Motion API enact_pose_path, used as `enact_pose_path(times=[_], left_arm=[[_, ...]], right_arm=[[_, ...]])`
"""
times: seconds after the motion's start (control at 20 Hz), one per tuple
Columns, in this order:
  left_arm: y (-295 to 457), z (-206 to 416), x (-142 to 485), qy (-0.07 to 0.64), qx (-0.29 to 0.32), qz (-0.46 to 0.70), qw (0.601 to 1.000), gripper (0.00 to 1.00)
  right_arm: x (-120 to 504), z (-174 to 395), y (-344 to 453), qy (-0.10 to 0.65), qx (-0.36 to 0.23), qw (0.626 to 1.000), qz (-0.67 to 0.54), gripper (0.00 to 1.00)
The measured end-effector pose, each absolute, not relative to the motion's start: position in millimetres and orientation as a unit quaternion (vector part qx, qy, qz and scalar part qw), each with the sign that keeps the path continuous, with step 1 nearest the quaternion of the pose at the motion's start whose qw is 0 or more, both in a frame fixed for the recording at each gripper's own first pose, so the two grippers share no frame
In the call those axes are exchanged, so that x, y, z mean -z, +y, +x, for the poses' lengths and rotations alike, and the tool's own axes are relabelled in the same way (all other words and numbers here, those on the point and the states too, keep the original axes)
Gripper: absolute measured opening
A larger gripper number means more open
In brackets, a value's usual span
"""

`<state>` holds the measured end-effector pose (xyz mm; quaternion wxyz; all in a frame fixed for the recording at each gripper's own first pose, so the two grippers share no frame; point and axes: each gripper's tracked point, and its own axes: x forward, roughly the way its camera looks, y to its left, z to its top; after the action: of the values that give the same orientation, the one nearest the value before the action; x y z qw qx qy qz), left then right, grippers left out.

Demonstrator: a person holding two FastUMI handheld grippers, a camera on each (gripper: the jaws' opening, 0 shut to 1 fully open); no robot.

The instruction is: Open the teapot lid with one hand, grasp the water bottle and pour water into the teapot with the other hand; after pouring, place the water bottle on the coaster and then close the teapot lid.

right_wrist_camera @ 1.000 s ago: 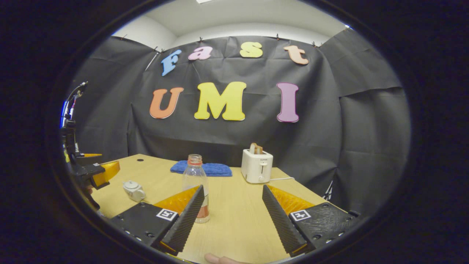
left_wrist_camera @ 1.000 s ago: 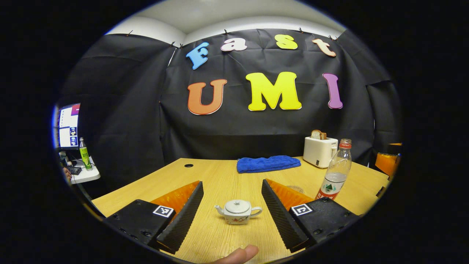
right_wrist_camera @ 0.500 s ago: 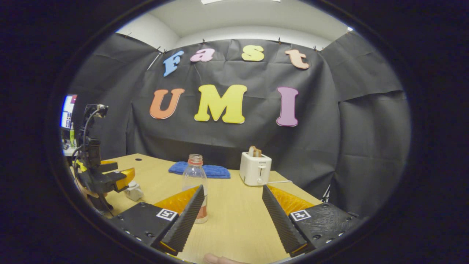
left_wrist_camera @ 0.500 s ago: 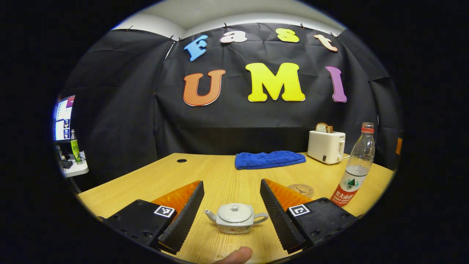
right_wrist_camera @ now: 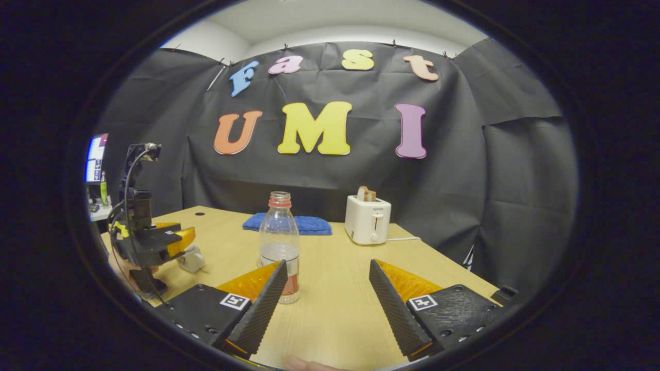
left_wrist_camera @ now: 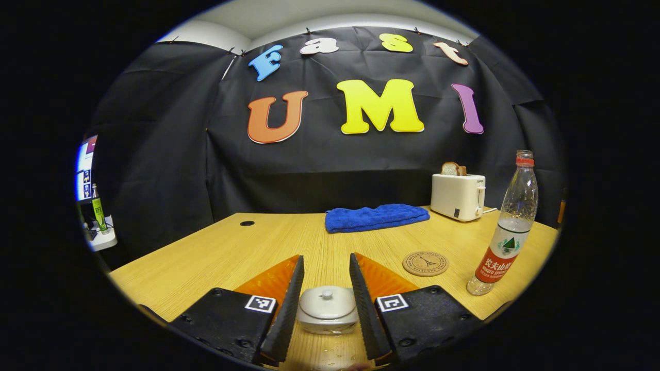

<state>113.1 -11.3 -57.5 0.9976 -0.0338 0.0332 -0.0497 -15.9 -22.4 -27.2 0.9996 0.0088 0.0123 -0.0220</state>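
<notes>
A small white teapot (left_wrist_camera: 327, 312) with its lid (left_wrist_camera: 326, 301) on sits low between my left gripper's fingers. The left gripper (left_wrist_camera: 326, 257) has closed onto the lid, each finger against one side, hiding the spout and handle. From the right gripper view, the left gripper (right_wrist_camera: 154, 242) hangs over the teapot (right_wrist_camera: 192, 259) at the table's left. The clear water bottle (left_wrist_camera: 508, 232) with a red label stands upright at the right, near the round coaster (left_wrist_camera: 425, 263). My right gripper (right_wrist_camera: 327, 264) is open and holds nothing; the bottle (right_wrist_camera: 279, 242) stands just beyond its left finger.
A white toaster (left_wrist_camera: 458, 196) with bread and a folded blue towel (left_wrist_camera: 376, 217) sit at the back of the wooden table (left_wrist_camera: 206, 257). A side shelf with a green bottle (left_wrist_camera: 98, 214) and a monitor (left_wrist_camera: 85, 167) lies off the table's left.
My left gripper moved forward and down over the teapot and its fingers closed in from wide open. The right gripper dipped slightly, staying open near the bottle.
</notes>
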Motion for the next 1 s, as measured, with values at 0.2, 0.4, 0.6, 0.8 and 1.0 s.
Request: enact_pose_path(times=[0.2,0.4,0.6,0.8,1.0], left_arm=[[-12,116,71,0.058,0.062,-0.034,0.996,0.40],[-14,119,72,0.054,0.071,-0.037,0.995,0.29],[-12,121,72,0.051,0.072,-0.034,0.996,0.21],[-11,120,72,0.053,0.075,-0.028,0.995,0.08],[-6,117,69,0.058,0.080,-0.039,0.994,0.04]], right_arm=[[36,-13,-12,0.023,0.011,1.000,0.009,0.96],[48,-12,-6,0.031,0.009,0.999,-0.002,0.98],[53,-10,0,0.034,0.004,0.999,-0.004,0.96],[62,-7,8,0.043,-0.001,0.999,-0.006,0.96],[68,-6,13,0.044,0.000,0.999,-0.012,0.98]])
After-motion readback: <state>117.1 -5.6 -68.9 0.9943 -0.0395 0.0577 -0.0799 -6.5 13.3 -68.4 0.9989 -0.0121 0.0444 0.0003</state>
